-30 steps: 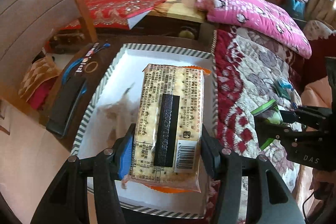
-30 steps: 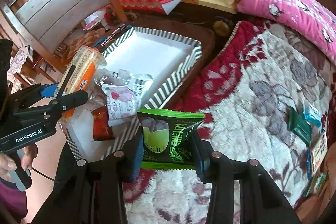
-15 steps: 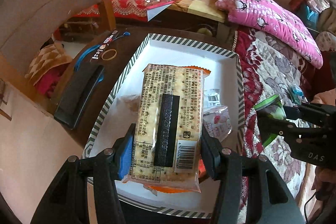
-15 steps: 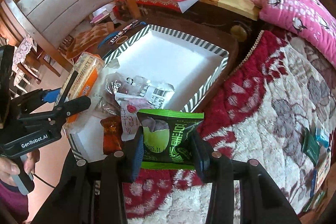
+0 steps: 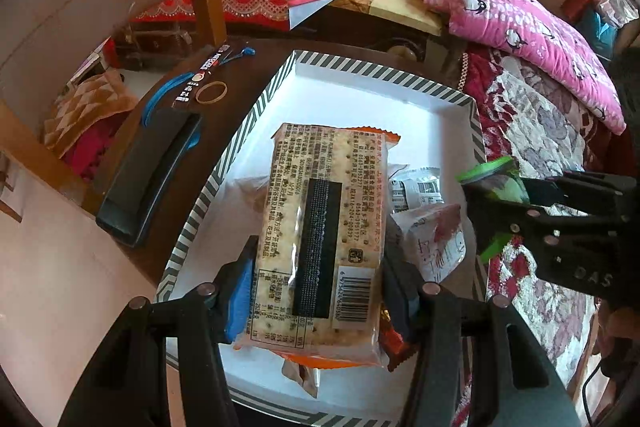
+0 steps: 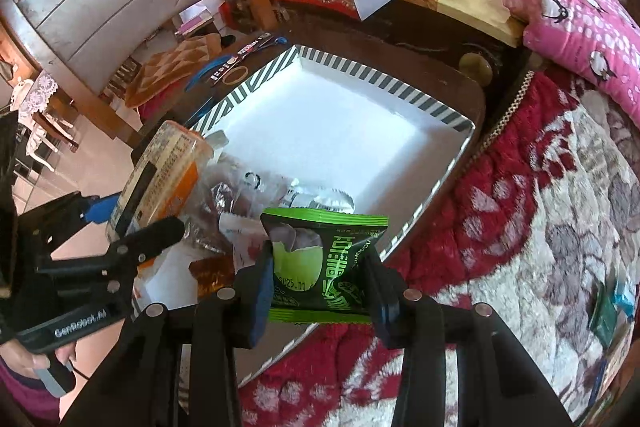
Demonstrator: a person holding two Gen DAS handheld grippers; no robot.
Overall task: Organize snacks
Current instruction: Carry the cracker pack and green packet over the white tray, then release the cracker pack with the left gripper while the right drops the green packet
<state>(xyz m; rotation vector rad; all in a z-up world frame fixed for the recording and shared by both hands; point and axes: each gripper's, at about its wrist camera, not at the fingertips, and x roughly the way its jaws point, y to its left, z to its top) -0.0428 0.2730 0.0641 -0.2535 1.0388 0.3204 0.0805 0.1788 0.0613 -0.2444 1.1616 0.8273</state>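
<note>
Left wrist: cracker pack hides tray snacks (partly).

Left gripper: black plastic arms w/ silver round screw heads, blue pad on one finger, other pad black. White "GenRobot.AI" lettering on its side, grey trigger under bare fingers, purple sleeve. Right gripper: same black build, silver screws, blue + black pads, "DAS" embossed on body.
</note>
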